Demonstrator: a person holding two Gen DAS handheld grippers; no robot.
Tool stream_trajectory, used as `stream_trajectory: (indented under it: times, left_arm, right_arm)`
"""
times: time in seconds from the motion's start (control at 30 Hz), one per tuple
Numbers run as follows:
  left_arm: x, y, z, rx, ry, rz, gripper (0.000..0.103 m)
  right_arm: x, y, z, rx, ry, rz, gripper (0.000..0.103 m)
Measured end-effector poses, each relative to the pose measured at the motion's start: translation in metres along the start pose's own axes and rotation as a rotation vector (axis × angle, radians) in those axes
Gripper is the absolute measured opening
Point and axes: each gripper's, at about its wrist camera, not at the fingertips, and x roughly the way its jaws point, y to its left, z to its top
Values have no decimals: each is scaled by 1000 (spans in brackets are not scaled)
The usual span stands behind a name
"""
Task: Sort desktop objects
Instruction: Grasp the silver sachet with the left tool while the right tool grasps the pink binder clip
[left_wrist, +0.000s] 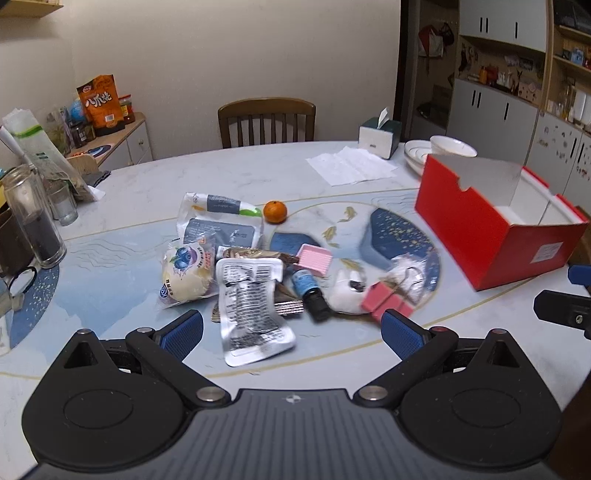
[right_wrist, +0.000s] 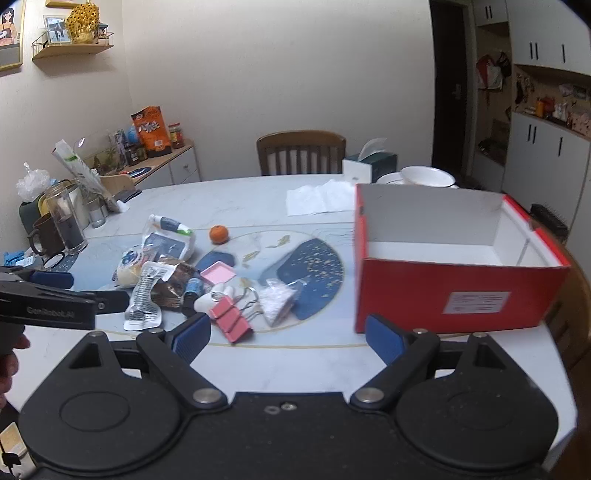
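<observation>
Left tool (left_wrist: 291, 328): jaws spread wide, holding nothing, hovering above the pile; its body reads "GenRobot.AI" in the right wrist view. Right tool (right_wrist: 288, 334): likewise spread and unloaded, low over the tabletop (right_wrist: 295, 354) near the red box (right_wrist: 454, 291). Box: open, white inside, white label unreadable. Pile, centre of tabletop: silver pouch (left_wrist: 251, 306) with barcode and fine print, blueberry bun pack (left_wrist: 188, 273), pink clips (right_wrist: 231, 317), blue bottle (left_wrist: 308, 288), orange (left_wrist: 275, 211). Sideboard: orange snack bag (left_wrist: 101, 105), Chinese lettering.
</observation>
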Motion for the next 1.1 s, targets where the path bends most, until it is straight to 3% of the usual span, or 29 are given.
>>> stream_trajectory:
  times: [0.37, 0.77, 1.0, 1.1]
  left_arm:
    - [59, 39, 8, -1, 58, -24, 102]
    - [107, 57, 14, -4, 145, -94, 100]
    - [120, 57, 14, 11, 175, -132, 90]
    - [123, 58, 15, 8, 186, -143, 79]
  right_arm:
    - [63, 23, 17, 4, 68, -16, 89]
    - [124, 57, 8, -99, 184, 10, 88]
    - [147, 63, 5, -117, 227, 14, 87]
    - [153, 65, 4, -125, 242, 17, 84]
